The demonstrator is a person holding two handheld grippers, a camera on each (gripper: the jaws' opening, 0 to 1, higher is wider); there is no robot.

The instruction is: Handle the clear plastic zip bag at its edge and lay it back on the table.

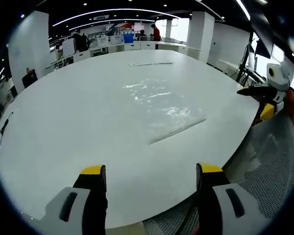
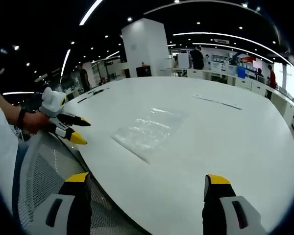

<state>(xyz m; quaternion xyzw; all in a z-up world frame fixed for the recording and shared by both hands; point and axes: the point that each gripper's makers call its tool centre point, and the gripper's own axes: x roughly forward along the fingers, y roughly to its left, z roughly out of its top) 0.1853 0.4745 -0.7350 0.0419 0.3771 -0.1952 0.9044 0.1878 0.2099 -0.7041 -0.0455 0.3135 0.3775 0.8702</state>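
Two grippers, both held back off the near rim of the big white round tabletop [image 1: 78, 117], neither touching anything. Left gripper [image 1: 152, 178] w/ yellow-tipped black fingers [image 1: 92, 172] spread wide, nothing between them; it sits just past the tabletop's curved edge, over the grey mesh chair back [image 1: 264, 156]. Right gripper [image 2: 149, 188] likewise wide apart and empty, fingers [image 2: 216, 182] poised at the near rim.

Clear plastic zip bag [image 1: 164, 105] lies flat on the tabletop, well ahead of both grippers, apart from each. In the left gripper view its nearest straight edge runs diagonally and faces the fingers, w/ bare white surface between that edge and the rim. In the right gripper view the bag [image 2: 147, 131] sits left of centre, one long edge toward the rim, a corner pointing roughly at the camera. Open white surface all round it, esp. on the far side.

A thin pale strip [image 1: 149, 63] lies further back on the tabletop, well apart from the bag.

In the right gripper view the left gripper [image 2: 71, 128] shows at the left, held by a hand [image 2: 35, 122], fingers parted, just beside the rim and over the mesh chair back [image 2: 44, 166]. Office desks and a white pillar [image 2: 144, 46] stand far behind.
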